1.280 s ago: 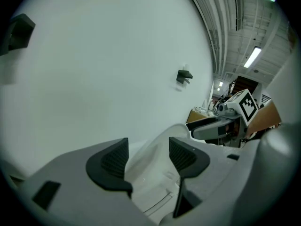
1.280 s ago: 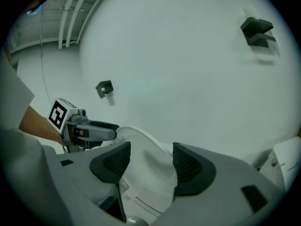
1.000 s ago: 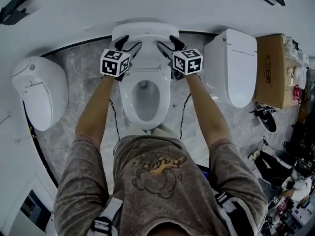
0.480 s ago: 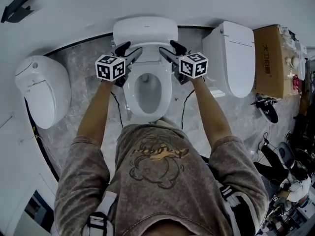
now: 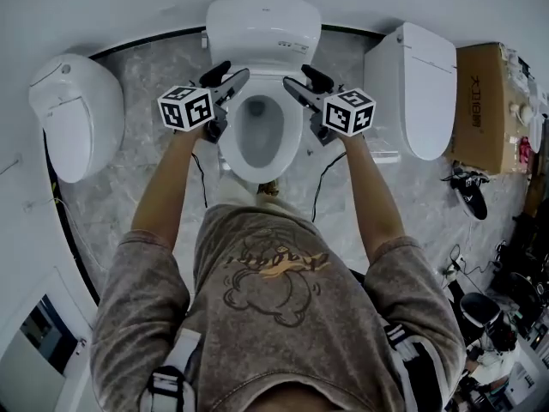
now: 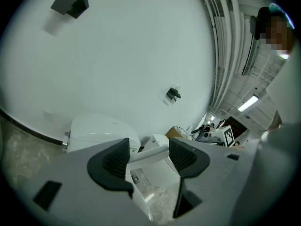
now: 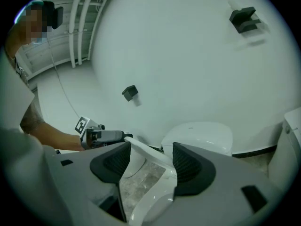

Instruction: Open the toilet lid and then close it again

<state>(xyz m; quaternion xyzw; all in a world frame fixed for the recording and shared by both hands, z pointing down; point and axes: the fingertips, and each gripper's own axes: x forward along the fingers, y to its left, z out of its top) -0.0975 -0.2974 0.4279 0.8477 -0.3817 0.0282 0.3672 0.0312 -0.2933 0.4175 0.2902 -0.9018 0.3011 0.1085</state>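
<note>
White ring-shaped toilet lid (image 5: 257, 170) is clamped at its sides by the left gripper (image 5: 230, 74) and the right gripper (image 5: 298, 75). It looks part-raised, either opening or closing, so both grippers need to move evenly.

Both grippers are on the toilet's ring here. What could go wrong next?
1. The left gripper and right gripper each pinch only the thin edge of the seat ring. A slip on that smooth white rim could let it drop and slam.
2. With a grip on each side, uneven movement of the two hands might twist the ring.
</note>
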